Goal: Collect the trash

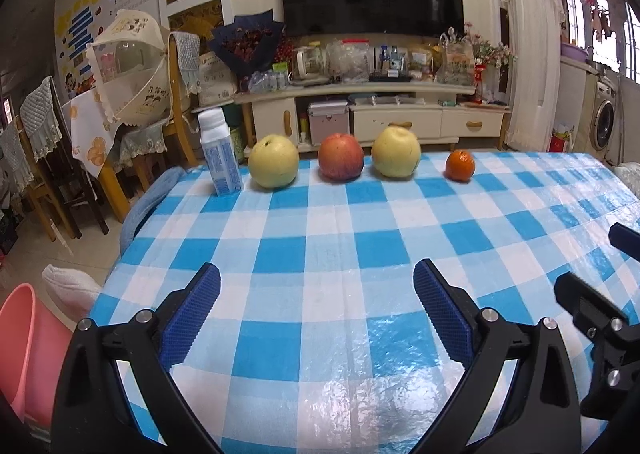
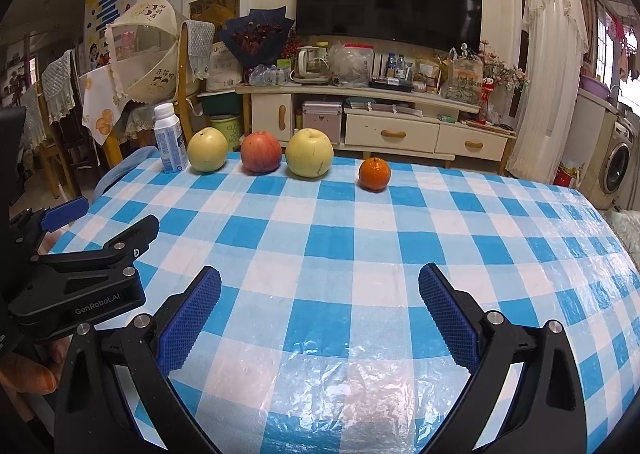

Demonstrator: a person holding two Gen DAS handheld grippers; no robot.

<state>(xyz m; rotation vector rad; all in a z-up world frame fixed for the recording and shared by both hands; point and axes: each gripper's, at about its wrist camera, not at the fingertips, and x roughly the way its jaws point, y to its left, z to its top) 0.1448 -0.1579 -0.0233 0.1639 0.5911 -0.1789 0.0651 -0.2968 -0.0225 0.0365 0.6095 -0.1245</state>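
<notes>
The checked table point(image 1: 320, 254) is carrying a far-edge row: two pears, an apple point(image 1: 341, 156), the white bottle point(image 1: 221, 153) standing upright at its left end, and an orange point(image 1: 460, 165). Left gripper point(image 1: 316, 318) and right gripper point(image 2: 320, 320) are hovering well short, fingers spread wide, gripping nothing.

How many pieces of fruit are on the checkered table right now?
4, in a row along the far edge: a yellow pear beside the white bottle, then a red apple, a second yellow pear, and an orange set apart. None looks hidden.
</notes>
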